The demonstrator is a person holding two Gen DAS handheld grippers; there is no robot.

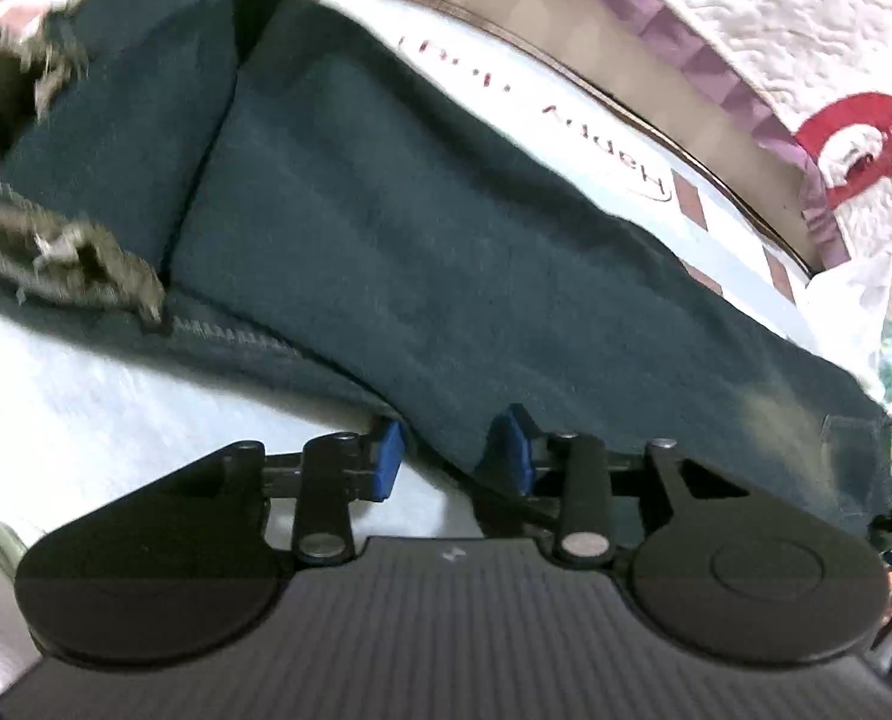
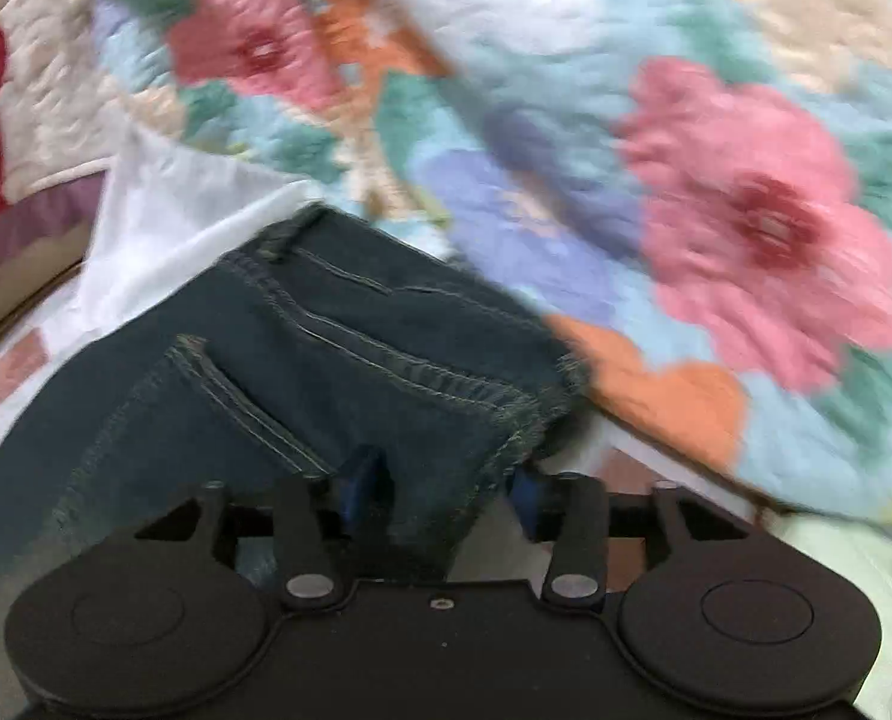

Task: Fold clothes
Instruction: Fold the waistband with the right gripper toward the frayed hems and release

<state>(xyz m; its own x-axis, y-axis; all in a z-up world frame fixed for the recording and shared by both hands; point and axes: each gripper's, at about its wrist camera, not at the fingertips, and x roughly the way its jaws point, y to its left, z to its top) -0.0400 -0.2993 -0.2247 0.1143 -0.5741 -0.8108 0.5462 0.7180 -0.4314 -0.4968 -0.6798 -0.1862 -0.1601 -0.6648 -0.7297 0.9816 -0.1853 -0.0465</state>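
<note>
Dark blue jeans (image 1: pixel 386 228) lie folded lengthwise across a pale sheet (image 1: pixel 116 396), with frayed rips (image 1: pixel 68 258) at the left. My left gripper (image 1: pixel 450 453) is open at the jeans' near edge. The denim edge runs into the gap between its blue pads (image 1: pixel 389 456), and sheet shows through the gap. In the right wrist view, the waist end of the jeans (image 2: pixel 326 360), with a stitched back pocket (image 2: pixel 236 408), lies in front. My right gripper (image 2: pixel 444 483) is open with its jaws wide apart and denim between them.
A floral quilt (image 2: pixel 745 210) lies bunched just beyond the waistband. A white quilt with a red motif (image 1: pixel 853 138) and a purple border lies past a brown strip (image 1: pixel 565 60). The pale sheet carries red lettering (image 1: pixel 649 180). Both views are motion-blurred.
</note>
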